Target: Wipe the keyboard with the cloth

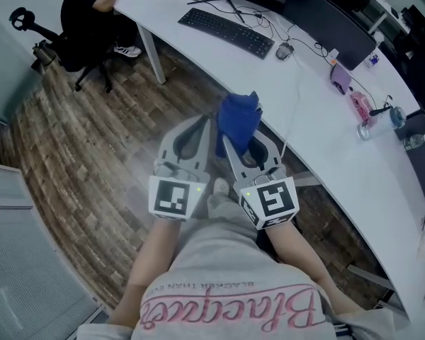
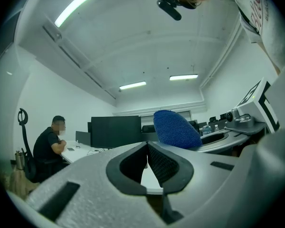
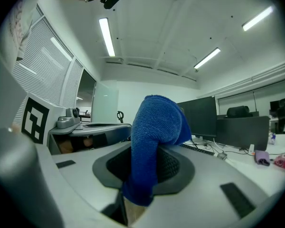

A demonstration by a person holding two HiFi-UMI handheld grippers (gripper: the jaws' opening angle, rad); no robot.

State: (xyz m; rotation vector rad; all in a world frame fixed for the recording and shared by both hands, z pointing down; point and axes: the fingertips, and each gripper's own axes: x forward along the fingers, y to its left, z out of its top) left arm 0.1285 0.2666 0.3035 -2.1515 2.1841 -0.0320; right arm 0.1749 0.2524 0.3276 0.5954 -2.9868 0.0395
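Note:
A black keyboard (image 1: 227, 30) lies on the long white desk (image 1: 319, 140), well ahead of both grippers; it also shows far off as the keyboard (image 3: 195, 147) in the right gripper view. My right gripper (image 1: 227, 142) is shut on a blue cloth (image 1: 238, 121), which bunches up over its jaw tips. In its own view the blue cloth (image 3: 154, 141) hangs down between the jaws of the right gripper (image 3: 141, 161). My left gripper (image 1: 210, 122) is close beside it on the left, shut and holding nothing. Both are held over the wooden floor, short of the desk edge.
Dark monitors (image 1: 326, 13) stand behind the keyboard, with a mouse (image 1: 284, 50) and cables to its right. Small purple and pink items (image 1: 360, 108) sit further right on the desk. A person (image 1: 88, 9) sits in an office chair at the far left. A white desk leg (image 1: 152, 52) stands nearby.

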